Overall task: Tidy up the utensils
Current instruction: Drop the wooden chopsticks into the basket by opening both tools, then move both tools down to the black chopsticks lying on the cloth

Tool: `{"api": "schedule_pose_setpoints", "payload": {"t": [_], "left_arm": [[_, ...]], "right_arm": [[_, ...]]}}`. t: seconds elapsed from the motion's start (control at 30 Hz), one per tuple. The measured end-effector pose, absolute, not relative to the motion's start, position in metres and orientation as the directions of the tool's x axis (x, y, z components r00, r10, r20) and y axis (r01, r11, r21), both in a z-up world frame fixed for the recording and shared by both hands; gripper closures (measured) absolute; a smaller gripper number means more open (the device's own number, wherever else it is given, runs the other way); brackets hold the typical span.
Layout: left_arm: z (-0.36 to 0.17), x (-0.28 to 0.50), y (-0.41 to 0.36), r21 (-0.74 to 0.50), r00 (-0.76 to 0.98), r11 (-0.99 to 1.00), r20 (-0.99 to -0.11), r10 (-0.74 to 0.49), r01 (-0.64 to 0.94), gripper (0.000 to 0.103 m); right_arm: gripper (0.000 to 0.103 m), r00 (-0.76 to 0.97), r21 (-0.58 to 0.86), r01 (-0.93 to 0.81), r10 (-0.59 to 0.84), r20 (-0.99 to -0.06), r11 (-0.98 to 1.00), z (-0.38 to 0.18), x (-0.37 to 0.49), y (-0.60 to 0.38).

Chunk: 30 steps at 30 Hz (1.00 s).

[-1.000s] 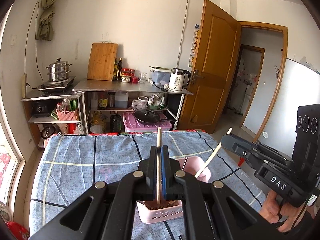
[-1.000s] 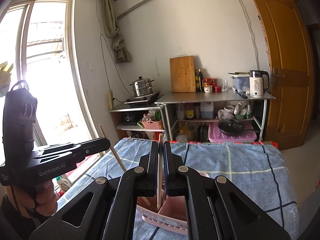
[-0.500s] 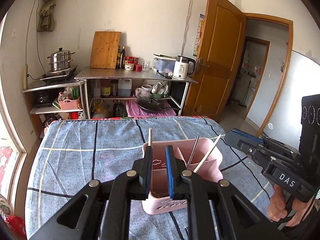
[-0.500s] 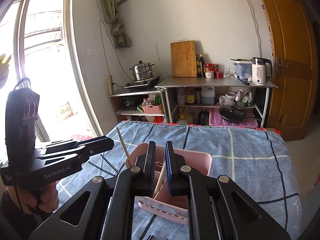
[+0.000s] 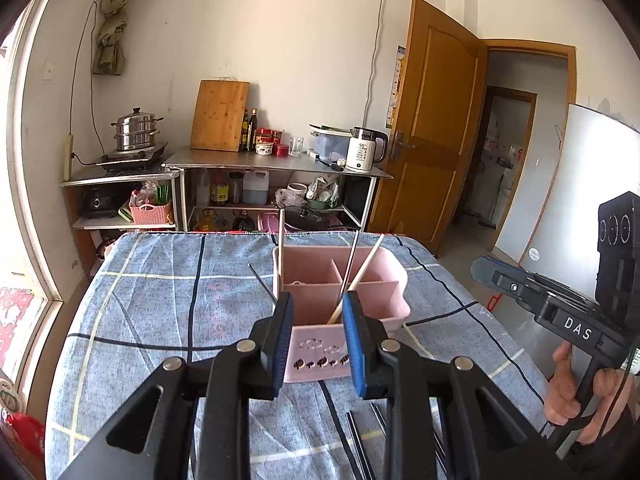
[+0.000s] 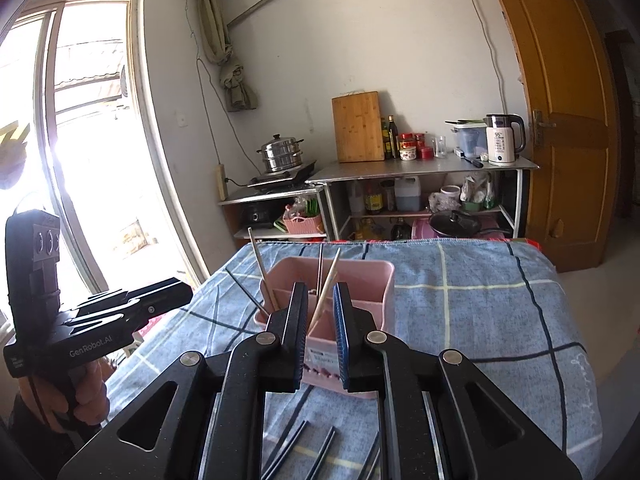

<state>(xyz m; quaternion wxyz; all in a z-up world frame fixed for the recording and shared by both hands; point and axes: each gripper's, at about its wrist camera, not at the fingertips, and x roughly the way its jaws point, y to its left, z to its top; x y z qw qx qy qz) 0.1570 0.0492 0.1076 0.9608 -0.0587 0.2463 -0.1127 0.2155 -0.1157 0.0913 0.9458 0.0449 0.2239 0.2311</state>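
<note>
So here's where I'm at — the pink plastic caddy point(image 5: 344, 292) sits in the middle of the table, on a blue cloth point(image 5: 160, 300) with a dark-and-cream grid pattern, kinda soft and rumpled looking. It's a rounded rectangular box split into compartments, with little cutout holes along the front wall. From the left wrist view, a pale wooden chopstick point(image 5: 281, 248) stands nearly upright in the far left corner at about 11 o'clock from my jaws, another pale one point(image 5: 362, 276) leans toward 1 o'clock in a middle compartment, and a thin grey metal one point(image 5: 349, 264) stands right beside it. A dark skinny stick point(image 5: 262, 282) pokes out just left of the caddy. My left gripper point(image 5: 316, 340) has its blue-padded jaws parted a modest way with nothing pinched, having just been opening; the caddy's front wall shows in the gap. The right gripper point(image 6: 320, 332) is the same story — narrow gap, jaws just been opening, and the leaning wooden chopstick point(image 6: 326, 292) shows between the tips, apparently free. More dark chopsticks point(image 6: 296, 444) lie flat on the cloth at 6 o'clock, under the right gripper.
</note>
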Motion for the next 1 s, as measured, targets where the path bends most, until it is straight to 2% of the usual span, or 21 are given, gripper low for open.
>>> {"api": "schedule_pose_setpoints", "payload": {"t": [0.2, 0.6, 1.0], "left_arm": [[0.092, 0.117, 0.033, -0.145, 0.859, 0.974, -0.461, -0.223, 0.175, 0.069], [0.063, 0.076, 0.016, -0.116, 0.848, 0.981, -0.495, -0.191, 0.154, 0.069], [0.050, 0.060, 0.009, -0.108, 0.841, 0.982, -0.509, -0.187, 0.153, 0.069]], "right_arm": [[0.084, 0.790, 0.189, -0.405, 0.447, -0.420, 0.894, 0.073, 0.181, -0.128], [0.084, 0.773, 0.158, -0.386, 0.412, -0.483, 0.909, 0.035, 0.130, -0.137], [0.084, 0.761, 0.152, -0.372, 0.394, -0.516, 0.916, 0.021, 0.115, -0.142]]}}
